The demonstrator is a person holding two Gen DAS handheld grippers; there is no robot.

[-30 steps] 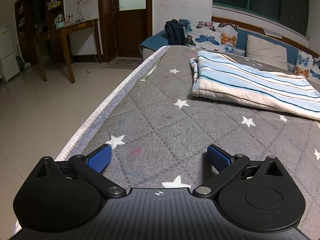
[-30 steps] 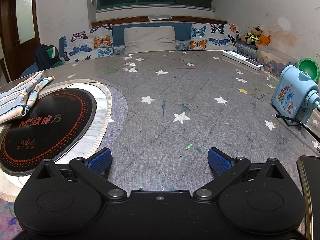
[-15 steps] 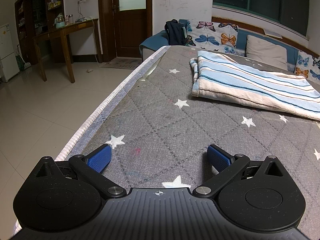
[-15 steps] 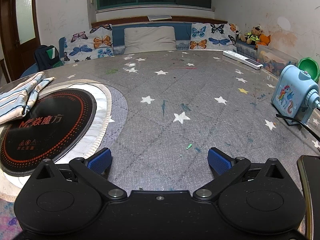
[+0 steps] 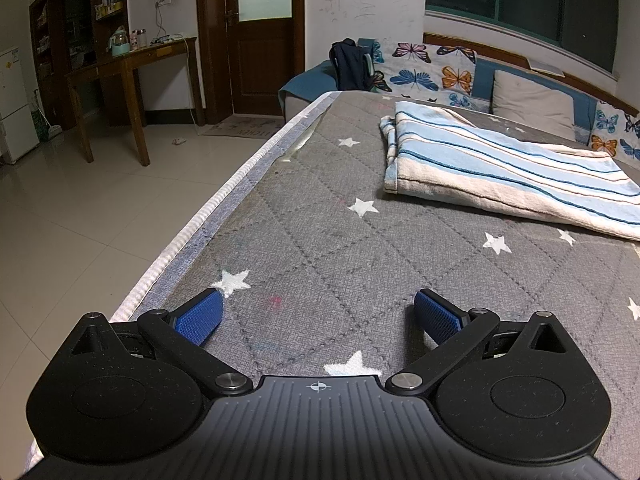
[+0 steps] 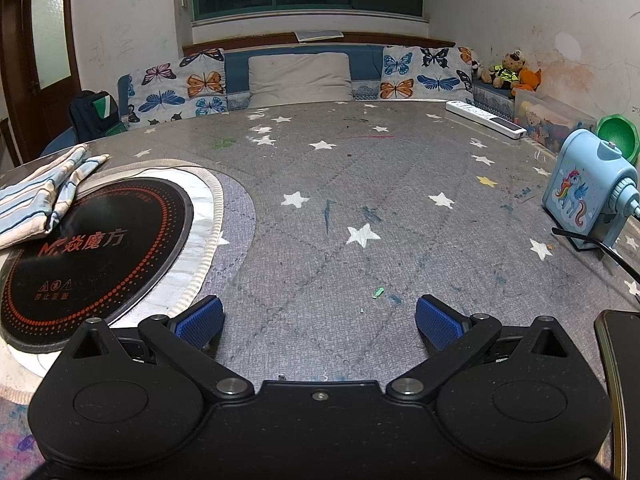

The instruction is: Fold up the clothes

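A folded blue-and-white striped cloth (image 5: 504,172) lies on the grey star-patterned table cover (image 5: 320,248), ahead and to the right of my left gripper (image 5: 318,316). The left gripper is open and empty, low over the table near its left edge. In the right wrist view the same cloth (image 6: 44,196) lies at the far left, partly over a black round cooktop (image 6: 92,256). My right gripper (image 6: 320,320) is open and empty, low over the table cover (image 6: 360,184), well to the right of the cloth.
A blue unicorn pencil sharpener (image 6: 588,192) with a cable stands at the right, a dark phone (image 6: 620,380) at the right edge, a white power strip (image 6: 484,118) at the back. Butterfly cushions (image 6: 180,84) line the far side. A tiled floor (image 5: 80,220) lies left of the table edge.
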